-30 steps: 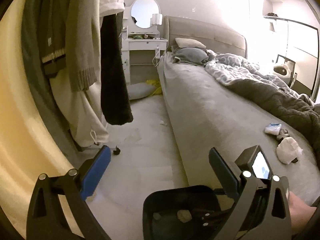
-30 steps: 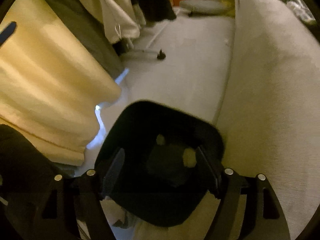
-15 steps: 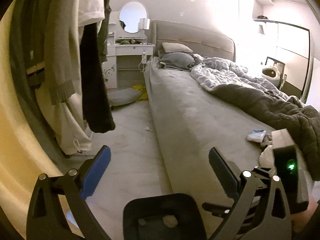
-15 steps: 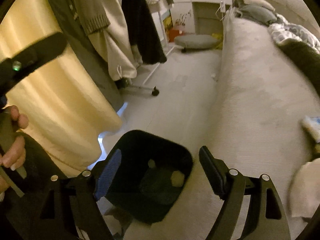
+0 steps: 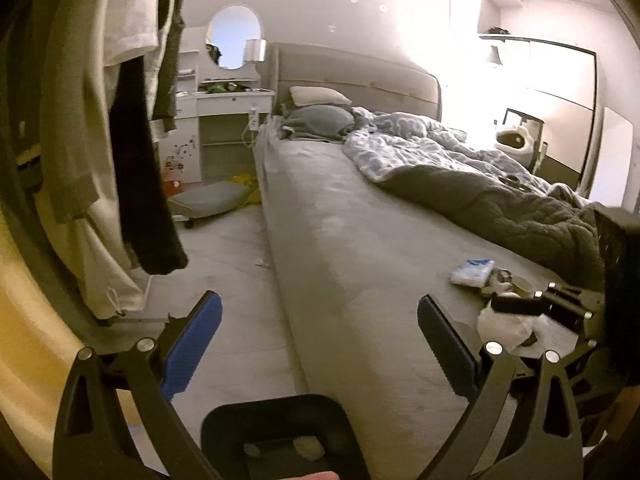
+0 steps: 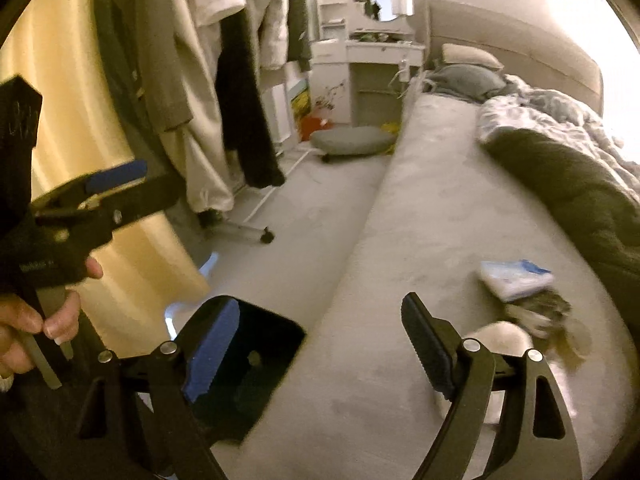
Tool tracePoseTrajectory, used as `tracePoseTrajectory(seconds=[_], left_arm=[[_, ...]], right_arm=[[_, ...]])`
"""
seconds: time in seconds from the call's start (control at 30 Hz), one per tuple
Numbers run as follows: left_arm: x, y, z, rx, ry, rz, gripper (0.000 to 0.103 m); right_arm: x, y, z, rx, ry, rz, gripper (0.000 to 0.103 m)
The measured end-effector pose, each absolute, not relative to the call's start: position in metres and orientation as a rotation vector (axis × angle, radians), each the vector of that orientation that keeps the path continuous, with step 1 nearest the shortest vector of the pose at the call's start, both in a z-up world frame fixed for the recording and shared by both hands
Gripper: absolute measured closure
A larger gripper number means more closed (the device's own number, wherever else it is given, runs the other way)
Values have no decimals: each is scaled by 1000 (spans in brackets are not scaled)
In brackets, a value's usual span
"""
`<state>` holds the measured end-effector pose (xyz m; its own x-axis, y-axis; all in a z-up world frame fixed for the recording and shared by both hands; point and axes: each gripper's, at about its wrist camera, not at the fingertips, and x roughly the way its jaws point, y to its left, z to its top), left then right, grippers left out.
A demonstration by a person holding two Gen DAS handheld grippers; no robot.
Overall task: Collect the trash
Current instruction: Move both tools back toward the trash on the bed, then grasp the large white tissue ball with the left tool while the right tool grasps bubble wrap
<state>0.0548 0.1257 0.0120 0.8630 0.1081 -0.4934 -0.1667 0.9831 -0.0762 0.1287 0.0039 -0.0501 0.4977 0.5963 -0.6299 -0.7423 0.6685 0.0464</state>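
While both grippers are held over the near edge of the bed (image 5: 344, 264), nothing is gripped by either. The left gripper (image 5: 320, 332) is seen with its jaws spread wide and empty; only floor and mattress edge lie between them. The right gripper (image 6: 316, 344) likewise shows widely parted jaws, which have just been opening further, with nothing between them but bare mattress.

The trash is found on the grey bed cover, near the dark blanket (image 6: 576, 184): a white-and-blue packet (image 6: 514, 278), a dark crumpled scrap (image 6: 540, 310) just beside it, and a white crumpled tissue (image 5: 508, 324) nearest the right gripper, partly hidden behind that gripper's right finger in the right wrist view. Whether the tissue is touched cannot be told.

A black bin (image 6: 244, 364) is observed on the floor against the bed side, below the grippers, with a few pale scraps inside. Hanging clothes (image 5: 132, 152) are noted to the left, and a white dressing table (image 6: 372, 68) with an oval mirror at the far end of the room.
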Motion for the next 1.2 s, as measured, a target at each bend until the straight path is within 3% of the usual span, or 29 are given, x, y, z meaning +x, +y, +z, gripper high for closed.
tracePoseTrajectory(seconds=[0.6, 0.7, 0.77, 1.2], left_arm=[[88, 51, -10, -66, 570, -67, 5], [93, 39, -15, -62, 587, -114, 8], [96, 32, -17, -60, 600, -139, 17], [123, -11, -43, -22, 694, -353, 20]], right_arm=[[157, -108, -42, -121, 662, 647, 18], [161, -126, -45, -109, 672, 616, 18], [165, -138, -47, -96, 679, 592, 18], [176, -172, -71, -35, 774, 554, 18]])
